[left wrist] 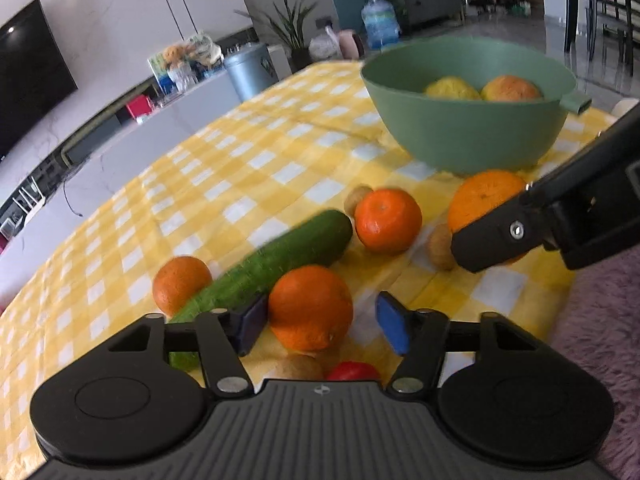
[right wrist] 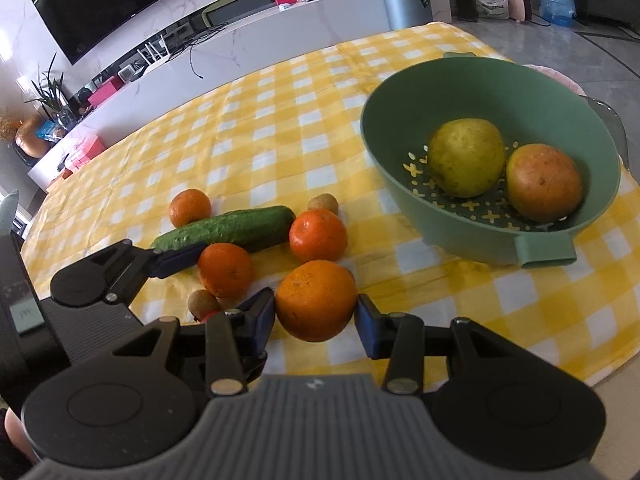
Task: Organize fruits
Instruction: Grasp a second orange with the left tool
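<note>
A dimpled round orange [right wrist: 316, 300] is sitting clamped between the right gripper [right wrist: 316, 318] pads; the left gripper [left wrist: 320, 326] is gaping wide around a smoother orange [left wrist: 310, 307] on checked cloth [left wrist: 240, 184].

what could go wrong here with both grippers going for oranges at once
1. The right gripper has an orange between its pads, seemingly touching at its widest part only; a round fruit may slip on lifting.
2. The left gripper is open around another orange, its left finger close against the cucumber; closing may nudge it and roll the neighbouring fruit.
3. The green bowl already holds two large fruits, so a dropped orange may knock them.
</note>
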Demonstrator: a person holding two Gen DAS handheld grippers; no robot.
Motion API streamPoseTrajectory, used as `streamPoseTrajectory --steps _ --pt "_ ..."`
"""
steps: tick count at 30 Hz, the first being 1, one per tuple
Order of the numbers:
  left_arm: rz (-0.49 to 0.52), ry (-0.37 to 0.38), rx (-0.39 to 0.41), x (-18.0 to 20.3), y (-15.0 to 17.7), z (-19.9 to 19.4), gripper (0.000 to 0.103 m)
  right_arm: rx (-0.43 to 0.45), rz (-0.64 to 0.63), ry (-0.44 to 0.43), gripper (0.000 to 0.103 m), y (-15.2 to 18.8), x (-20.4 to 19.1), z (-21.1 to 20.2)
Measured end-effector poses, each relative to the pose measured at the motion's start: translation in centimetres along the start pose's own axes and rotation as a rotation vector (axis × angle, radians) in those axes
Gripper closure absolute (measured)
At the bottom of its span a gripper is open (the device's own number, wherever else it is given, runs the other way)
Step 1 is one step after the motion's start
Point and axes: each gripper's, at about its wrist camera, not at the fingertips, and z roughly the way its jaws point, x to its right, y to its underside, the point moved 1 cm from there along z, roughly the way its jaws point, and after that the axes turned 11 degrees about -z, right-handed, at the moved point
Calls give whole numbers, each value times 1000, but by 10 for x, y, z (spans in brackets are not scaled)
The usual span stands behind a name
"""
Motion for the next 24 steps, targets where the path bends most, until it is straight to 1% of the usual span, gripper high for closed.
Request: streamPoseTrajectory --steps 2,3,4,6,12,15,17,22,24 --pt "35 -29 10 5 2 1 40 -1 1 -2 62 0 0 0" --pt "44 -37 17 7 3 1 48 -2 2 -4 62 0 0 0" --pt "34 -26 15 7 3 1 53 -1 3 -5 62 1 1 0" --pt "-9 -28 12 6 2 1 53 -2 1 -4 62 1 0 0" --pt "-46 -18 34 3 2 -3 54 -7 1 -19 62 1 1 0" --pt "-48 8 69 1 0 -11 53 -3 6 -24 62 0 2 1" --pt "-67 10 109 -2 -2 -19 54 6 0 -15 62 0 0 -1" --pt "-176 69 206 -15 -14 -47 54 59 34 -19 62 -1 2 -9" --pt "-198 74 219 -19 -18 -55 54 67 70 -29 62 -1 7 -9"
